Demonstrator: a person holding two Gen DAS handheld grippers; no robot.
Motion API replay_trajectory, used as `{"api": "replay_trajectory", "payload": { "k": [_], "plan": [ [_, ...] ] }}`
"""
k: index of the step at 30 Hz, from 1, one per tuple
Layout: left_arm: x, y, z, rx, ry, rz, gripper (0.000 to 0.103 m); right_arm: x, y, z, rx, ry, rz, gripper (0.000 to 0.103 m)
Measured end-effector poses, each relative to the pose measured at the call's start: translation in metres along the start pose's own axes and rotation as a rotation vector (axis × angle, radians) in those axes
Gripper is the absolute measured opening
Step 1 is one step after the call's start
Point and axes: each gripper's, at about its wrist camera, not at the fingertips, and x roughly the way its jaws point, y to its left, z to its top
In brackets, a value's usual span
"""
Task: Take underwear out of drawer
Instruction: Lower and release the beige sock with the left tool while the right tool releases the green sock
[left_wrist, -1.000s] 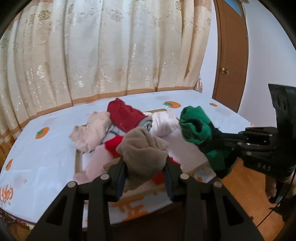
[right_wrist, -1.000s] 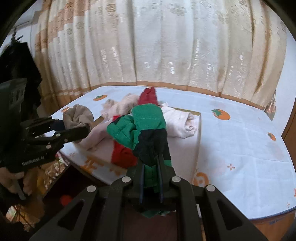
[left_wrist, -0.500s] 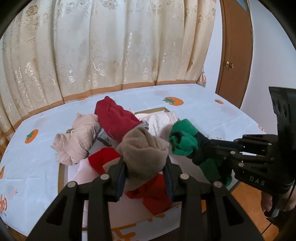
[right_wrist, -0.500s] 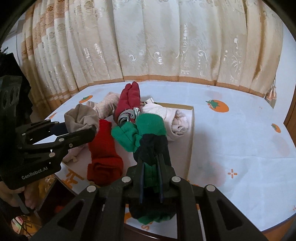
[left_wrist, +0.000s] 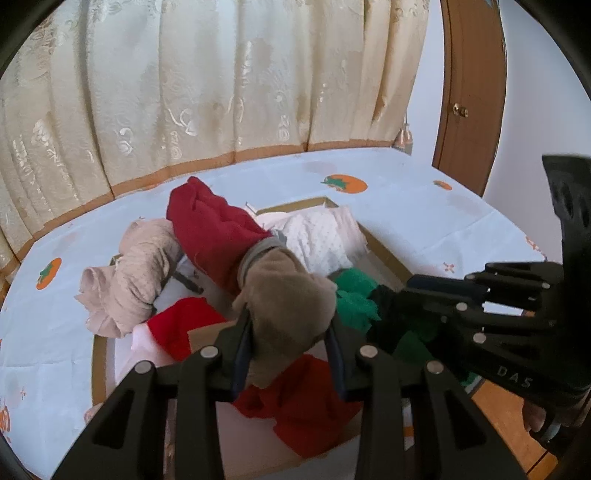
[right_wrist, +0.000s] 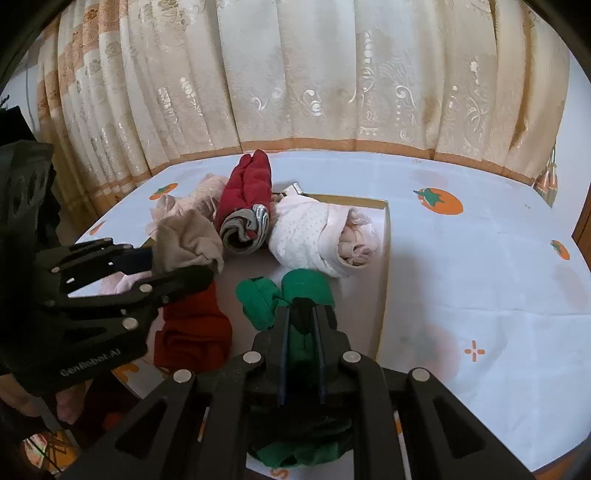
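Note:
My left gripper (left_wrist: 290, 332) is shut on a taupe underwear bundle (left_wrist: 284, 284), held just above the pile. My right gripper (right_wrist: 301, 314) is shut on green-and-black underwear (right_wrist: 295, 288), whose loose end hangs below the fingers. In the left wrist view the right gripper (left_wrist: 399, 299) comes in from the right with the green piece (left_wrist: 354, 299) close beside the taupe one. From the right wrist view the left gripper (right_wrist: 177, 264) and its taupe bundle (right_wrist: 188, 240) are at the left. Both hang low over a white board with a cardboard rim (right_wrist: 384, 258).
On the board lie a dark red roll (left_wrist: 210, 229), a beige roll (left_wrist: 133, 273), a white dotted roll (right_wrist: 314, 236) and bright red pieces (right_wrist: 192, 328). A tablecloth with orange fruit prints (right_wrist: 480, 258) covers the table. Cream curtains (left_wrist: 184, 92) hang behind; a wooden door (left_wrist: 469, 92) is at right.
Both grippers have moved forward and down over the board, each keeping its garment. The pile of rolls now looks nearer and larger, and the green piece sits lower.

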Motion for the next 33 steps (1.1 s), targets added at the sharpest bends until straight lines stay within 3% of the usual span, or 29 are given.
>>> {"api": "replay_trajectory", "payload": {
  "k": [4, 10, 14, 20, 25, 30, 33],
  "plan": [
    [0.01, -0.006, 0.001, 0.027, 0.016, 0.012, 0.036, 0.004, -0.003, 0.006, 0.003, -0.016, -0.004, 0.013],
    [0.006, -0.007, -0.001, 0.042, 0.016, 0.008, 0.048, -0.008, -0.004, 0.004, 0.006, -0.038, -0.013, 0.014],
    [-0.01, -0.002, -0.005, 0.028, -0.003, -0.006, 0.06, -0.027, -0.004, -0.002, -0.004, -0.056, -0.031, 0.014],
    [-0.045, 0.013, -0.016, 0.021, -0.044, -0.015, 0.067, -0.059, 0.01, -0.022, -0.055, -0.083, -0.022, 0.018],
    [-0.075, 0.028, -0.038, 0.052, -0.047, -0.002, 0.069, -0.074, 0.042, -0.049, -0.172, -0.065, 0.035, 0.023],
    [-0.099, 0.039, -0.074, 0.103, -0.02, 0.015, 0.069, -0.076, 0.088, -0.08, -0.358, 0.015, 0.129, 0.037],
    [-0.109, 0.044, -0.099, 0.138, 0.012, 0.026, 0.07, -0.069, 0.117, -0.104, -0.465, 0.079, 0.181, 0.039]
  ]
}}
